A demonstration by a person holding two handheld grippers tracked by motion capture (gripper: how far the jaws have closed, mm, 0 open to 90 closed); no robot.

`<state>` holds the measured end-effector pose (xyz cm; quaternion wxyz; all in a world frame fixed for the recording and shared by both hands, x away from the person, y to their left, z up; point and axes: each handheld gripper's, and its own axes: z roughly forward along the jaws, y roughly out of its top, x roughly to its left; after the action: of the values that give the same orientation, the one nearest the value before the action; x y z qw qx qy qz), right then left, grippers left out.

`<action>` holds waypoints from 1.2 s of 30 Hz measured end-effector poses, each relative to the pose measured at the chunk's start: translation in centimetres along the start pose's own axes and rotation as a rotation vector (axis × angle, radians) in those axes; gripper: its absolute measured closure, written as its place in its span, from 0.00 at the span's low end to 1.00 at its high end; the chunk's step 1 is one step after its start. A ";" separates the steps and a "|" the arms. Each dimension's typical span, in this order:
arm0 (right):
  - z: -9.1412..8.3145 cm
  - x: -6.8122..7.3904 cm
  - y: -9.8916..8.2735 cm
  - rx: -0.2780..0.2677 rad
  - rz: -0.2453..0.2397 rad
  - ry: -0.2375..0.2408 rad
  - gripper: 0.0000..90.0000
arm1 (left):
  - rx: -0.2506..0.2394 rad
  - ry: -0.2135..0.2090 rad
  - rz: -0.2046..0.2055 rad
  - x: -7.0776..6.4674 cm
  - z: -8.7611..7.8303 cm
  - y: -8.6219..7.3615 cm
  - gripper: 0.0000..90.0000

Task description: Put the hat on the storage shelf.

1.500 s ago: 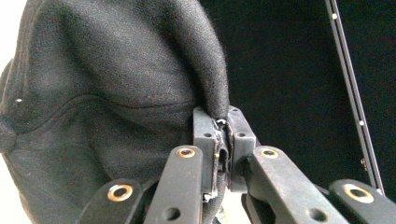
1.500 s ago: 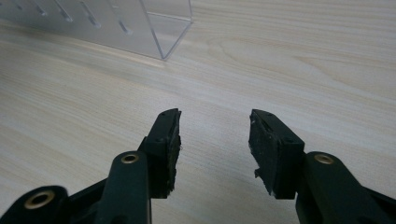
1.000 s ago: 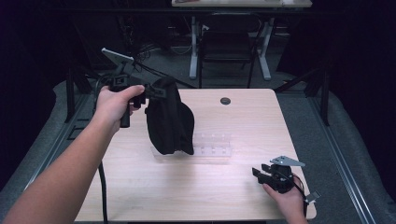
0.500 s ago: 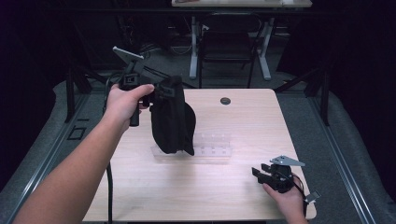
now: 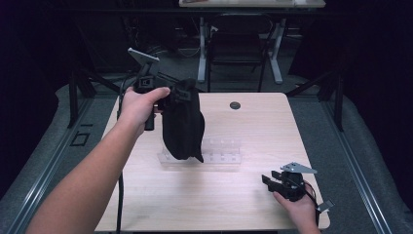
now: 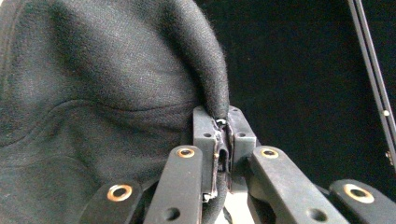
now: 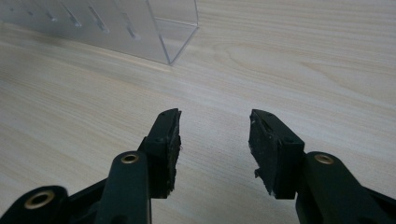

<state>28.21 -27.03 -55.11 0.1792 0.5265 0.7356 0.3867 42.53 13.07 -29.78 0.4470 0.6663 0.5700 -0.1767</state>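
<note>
Cloth lifted higher off the bench

My left tool (image 5: pixel 168 100) had clamped the black cloth (image 5: pixel 182 126) and raised it since a second earlier, hanging over the clear rack (image 5: pixel 221 151); right tool (image 5: pixel 277 179) rested wide.

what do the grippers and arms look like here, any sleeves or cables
Both grippers are black with brass-coloured rivets on the jaw links. The left gripper and right gripper each carry a grey three-cornered plate. A black cable hangs from the left one. Both forearms are bare, no sleeves visible.
</note>
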 end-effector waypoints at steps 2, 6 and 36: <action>0.0 0.0 0.0 0.000 -0.001 -0.002 0.59 | 0.005 -0.007 0.003 -0.1 0.2 0.0 0.95; 0.0 0.1 0.0 -0.004 0.000 0.001 0.59 | 0.008 -0.013 0.000 -0.5 0.6 -0.1 0.95; 1.4 10.0 6.5 -0.068 -0.282 0.162 0.70 | 0.011 -0.047 0.003 -0.3 1.2 -0.5 0.95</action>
<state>29.50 -16.41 -49.64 0.1893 0.3787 0.8009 0.4235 42.31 11.92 -30.44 0.4569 0.6653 0.5573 -0.1948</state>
